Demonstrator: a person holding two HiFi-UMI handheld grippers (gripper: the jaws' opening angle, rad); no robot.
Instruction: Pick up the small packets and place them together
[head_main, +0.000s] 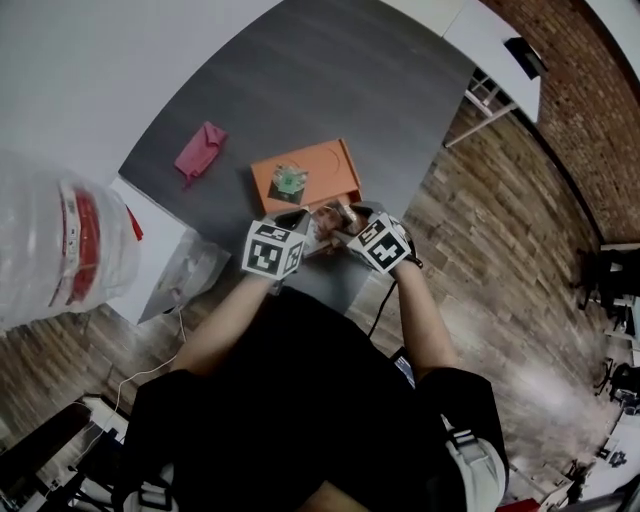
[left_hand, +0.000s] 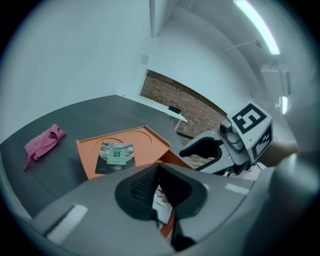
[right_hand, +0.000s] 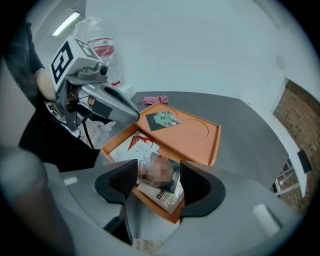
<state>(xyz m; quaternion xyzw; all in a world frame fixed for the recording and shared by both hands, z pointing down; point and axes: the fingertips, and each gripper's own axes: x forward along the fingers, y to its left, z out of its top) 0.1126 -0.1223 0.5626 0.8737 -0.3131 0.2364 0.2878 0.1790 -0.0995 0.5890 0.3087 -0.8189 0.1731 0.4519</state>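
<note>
Pickup looks in hand: right claw (right_hand: 156, 184) stands half-wide astride a packet (right_hand: 161, 170) lying in the tray (right_hand: 200, 132); left claw (left_hand: 159, 192) is shut, seemingly empty; next, the right must pinch only that packet.

A dark grey worktop (head_main: 330, 90) is seen, set against a pale wall along its left side. Its surface is plain and matt. A crumpled pink cloth (head_main: 200, 150) is laid on the left part of it, well apart from the other things. Right of the cloth, towards the near edge, an orange tray (head_main: 335, 165) with a shallow round recess is placed. A second orange tray (right_hand: 106, 147) is set just beside it on the near side, close to the worktop's near edge; whether the two overlap cannot be told.
</note>
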